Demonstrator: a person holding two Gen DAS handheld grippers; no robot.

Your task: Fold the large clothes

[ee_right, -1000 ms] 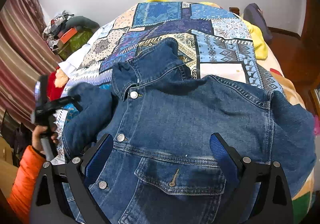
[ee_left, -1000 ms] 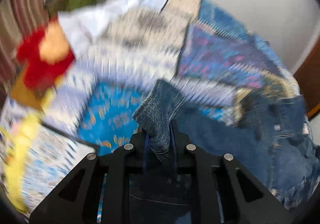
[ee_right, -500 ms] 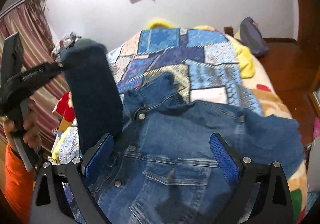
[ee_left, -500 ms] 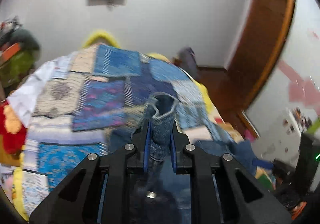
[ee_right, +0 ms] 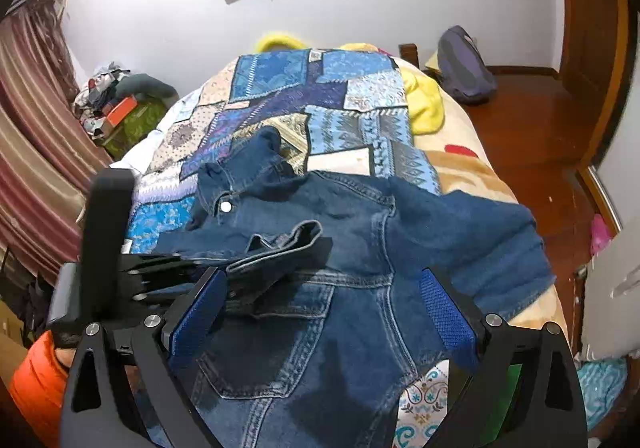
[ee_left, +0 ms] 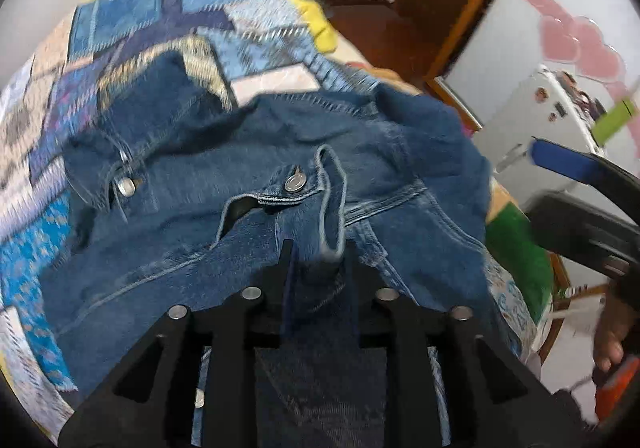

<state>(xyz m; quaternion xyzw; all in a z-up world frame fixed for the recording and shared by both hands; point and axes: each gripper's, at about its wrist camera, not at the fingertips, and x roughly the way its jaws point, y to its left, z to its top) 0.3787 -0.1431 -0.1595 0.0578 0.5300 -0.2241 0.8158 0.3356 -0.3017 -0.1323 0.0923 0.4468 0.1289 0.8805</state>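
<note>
A blue denim jacket lies front up on the patchwork bedspread; it also shows in the left wrist view. My left gripper is shut on the jacket's left sleeve cuff and holds the sleeve laid across the jacket's chest. The same gripper shows in the right wrist view, reaching in from the left with the cuff in it. My right gripper is open and empty above the jacket's lower front. Its blue-padded finger shows at the right of the left wrist view.
The bed fills the middle of the room. A yellow blanket and a purple bag lie at its far right. A clutter pile and striped curtains are to the left. A wooden door is to the right.
My left gripper has lifted the sleeve from the left side of the bed and carried it rightward over the jacket's chest. My right gripper has stayed open above the lower front.
</note>
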